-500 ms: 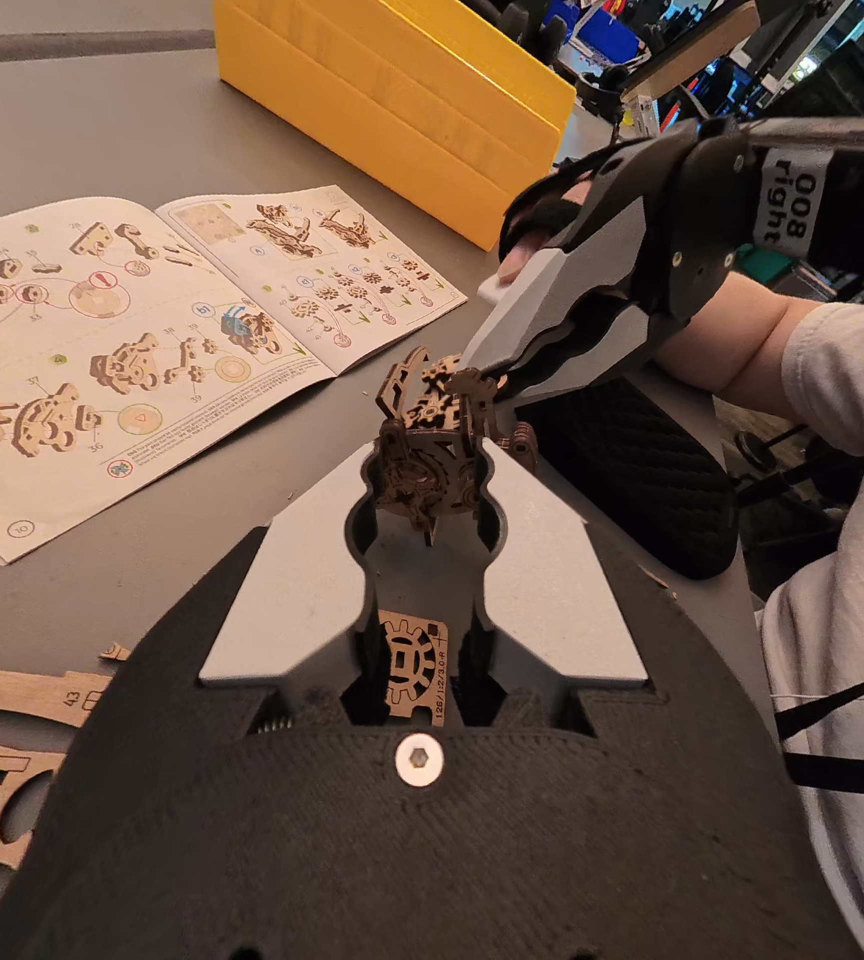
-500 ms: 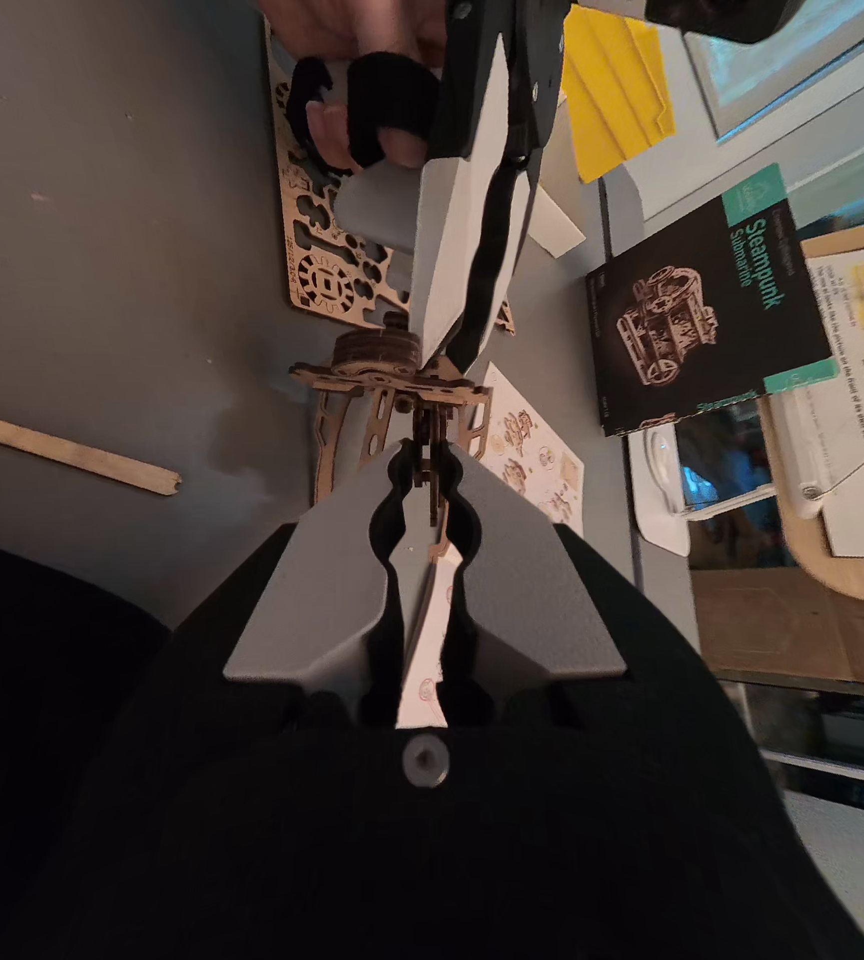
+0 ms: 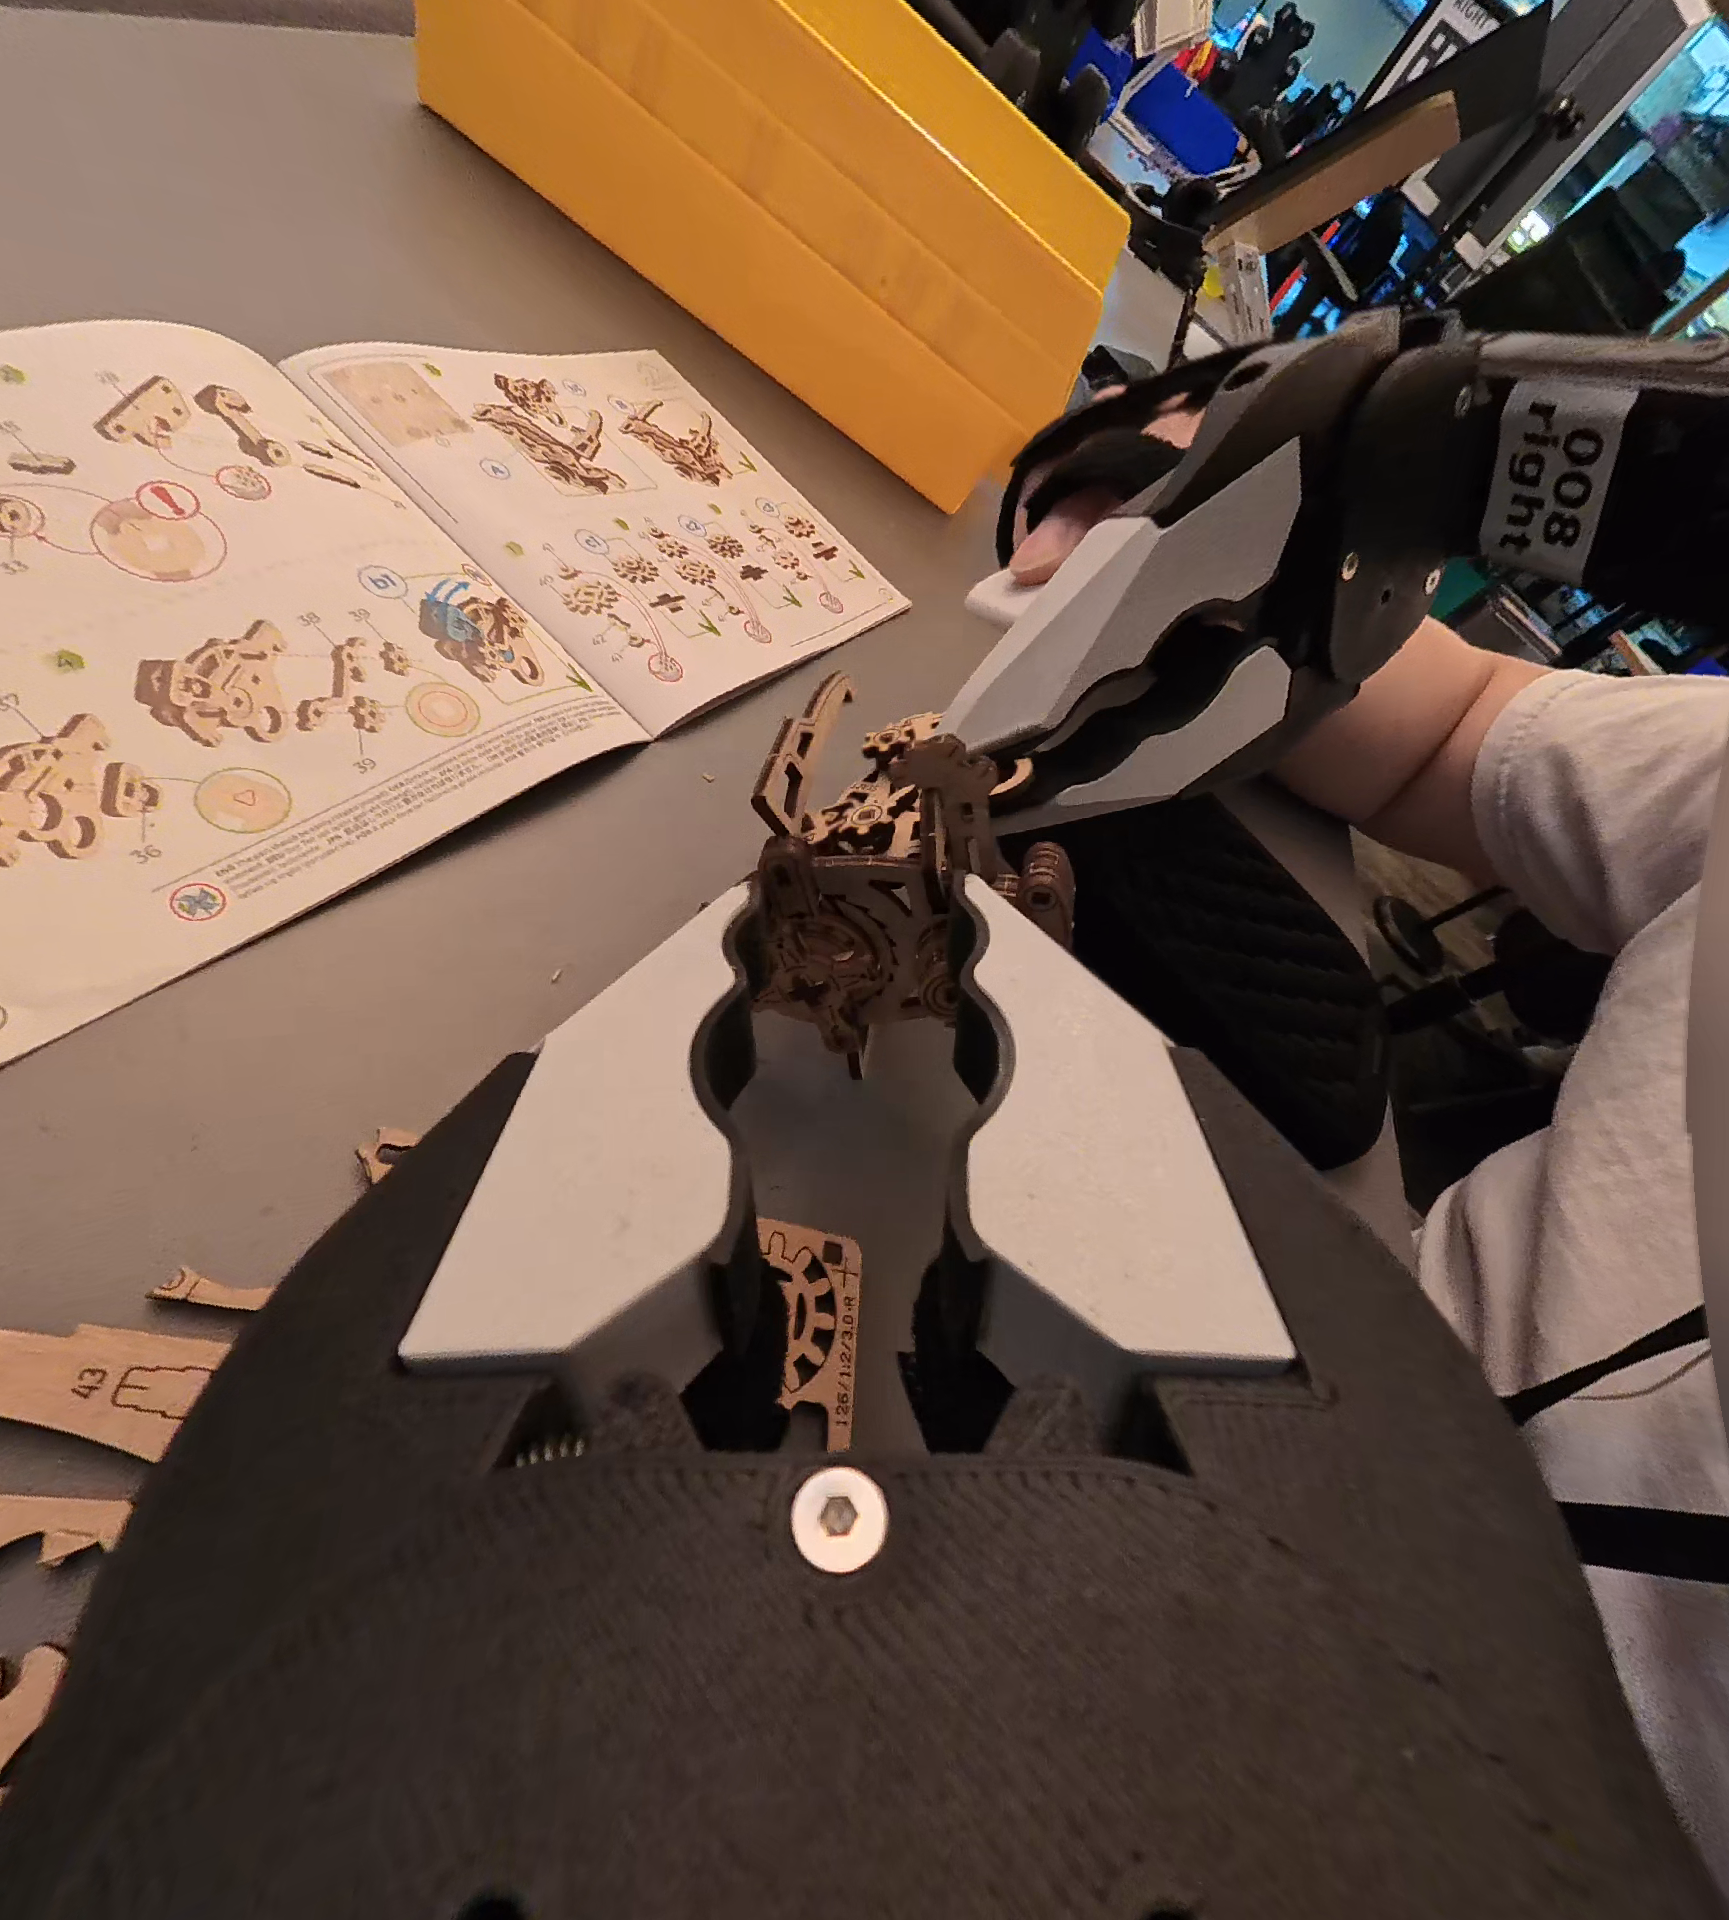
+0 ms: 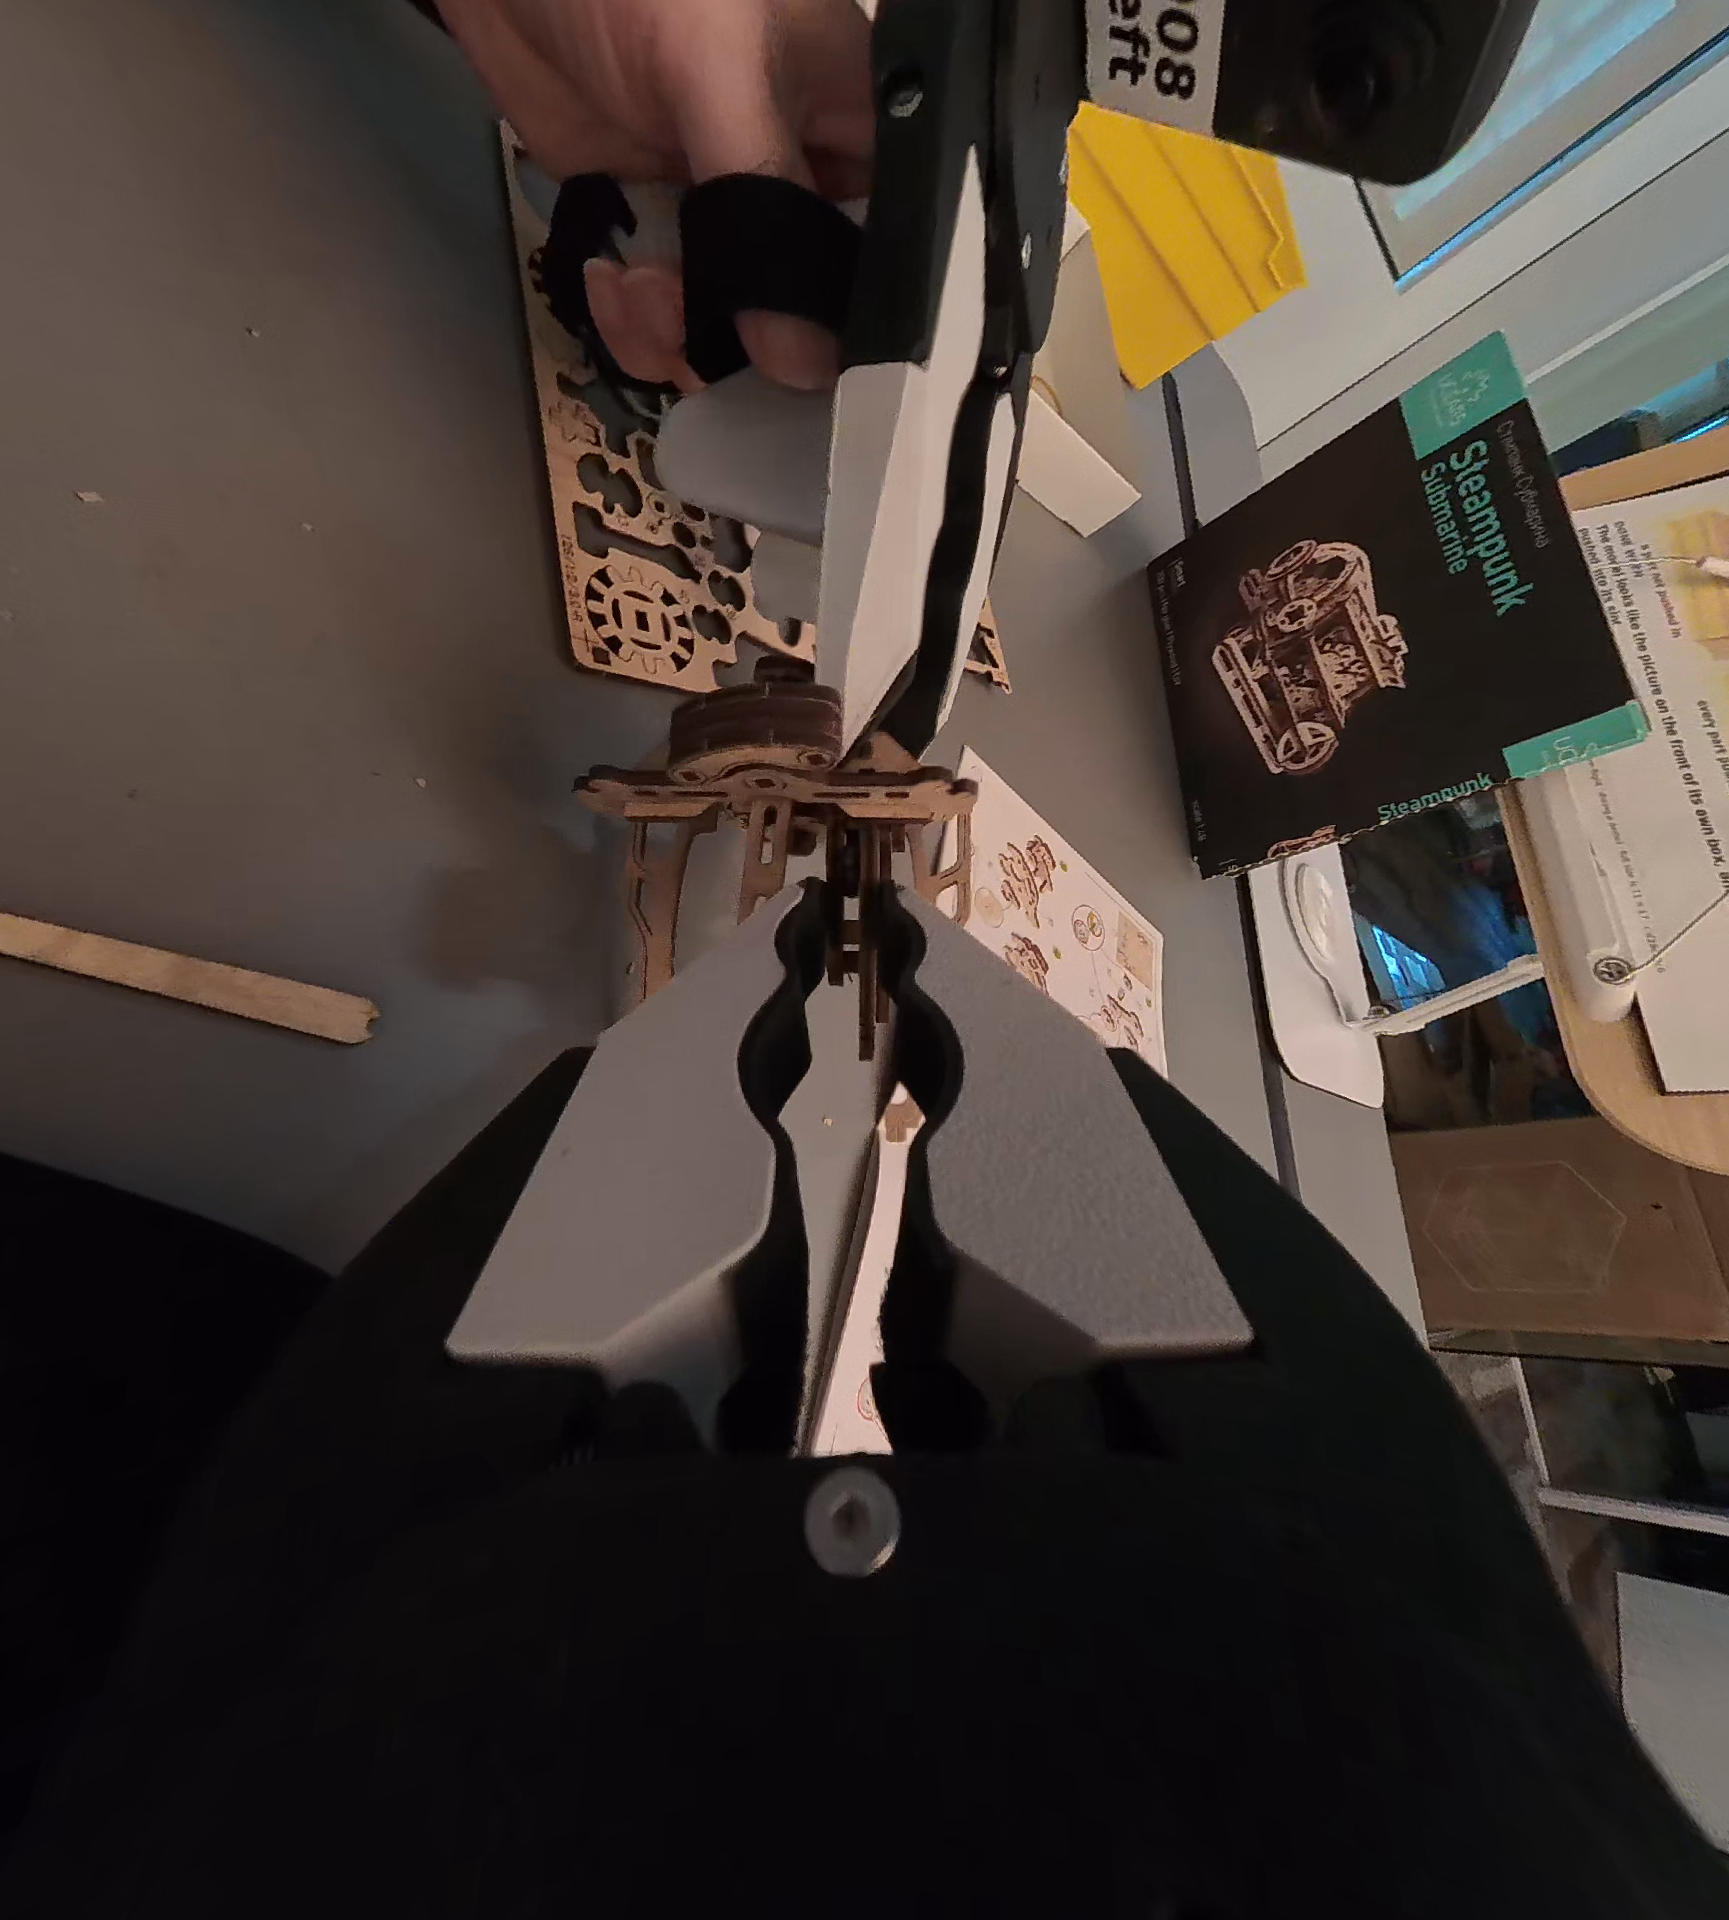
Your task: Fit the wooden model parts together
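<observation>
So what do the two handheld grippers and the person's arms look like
Both are alike: the left gripper and right gripper have a black textured printed body, a silver hex bolt, pale grey wedge fingers with scalloped inner edges, white labels and black finger straps. The person wears a pale short sleeve.

Workshop; yellow bin (image 3: 787, 218), equipment racks (image 3: 1618, 187)
</observation>
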Motion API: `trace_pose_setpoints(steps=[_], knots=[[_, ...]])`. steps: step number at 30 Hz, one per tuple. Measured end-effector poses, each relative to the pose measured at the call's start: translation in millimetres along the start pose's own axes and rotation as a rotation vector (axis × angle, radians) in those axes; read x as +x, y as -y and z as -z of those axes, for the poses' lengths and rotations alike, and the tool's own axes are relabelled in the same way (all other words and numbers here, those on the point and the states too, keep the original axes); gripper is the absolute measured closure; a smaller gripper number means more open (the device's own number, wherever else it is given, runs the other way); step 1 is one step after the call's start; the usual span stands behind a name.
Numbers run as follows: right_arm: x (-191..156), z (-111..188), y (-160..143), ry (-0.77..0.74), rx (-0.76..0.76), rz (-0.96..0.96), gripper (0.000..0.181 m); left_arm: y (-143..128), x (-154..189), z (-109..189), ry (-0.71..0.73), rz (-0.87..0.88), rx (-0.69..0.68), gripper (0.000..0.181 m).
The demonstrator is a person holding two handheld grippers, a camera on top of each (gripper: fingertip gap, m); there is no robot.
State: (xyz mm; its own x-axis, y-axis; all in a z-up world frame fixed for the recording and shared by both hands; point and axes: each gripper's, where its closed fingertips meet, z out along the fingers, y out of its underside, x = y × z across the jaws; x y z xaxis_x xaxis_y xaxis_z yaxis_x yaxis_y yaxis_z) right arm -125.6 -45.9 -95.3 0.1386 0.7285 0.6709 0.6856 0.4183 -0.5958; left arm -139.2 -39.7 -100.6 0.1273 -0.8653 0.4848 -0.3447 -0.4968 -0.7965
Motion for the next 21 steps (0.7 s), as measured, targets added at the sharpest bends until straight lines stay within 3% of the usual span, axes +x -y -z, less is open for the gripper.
trace_pose_setpoints(steps=[7,21], knots=[[4,4,5,-0.085,0.041,0.028,0.174,6,4,2,-0.034,0.026,0.041,0.147],[4,5,10,-0.092,0.053,0.045,0.173,21,1,16,-0.033,0.067,0.124,0.125]])
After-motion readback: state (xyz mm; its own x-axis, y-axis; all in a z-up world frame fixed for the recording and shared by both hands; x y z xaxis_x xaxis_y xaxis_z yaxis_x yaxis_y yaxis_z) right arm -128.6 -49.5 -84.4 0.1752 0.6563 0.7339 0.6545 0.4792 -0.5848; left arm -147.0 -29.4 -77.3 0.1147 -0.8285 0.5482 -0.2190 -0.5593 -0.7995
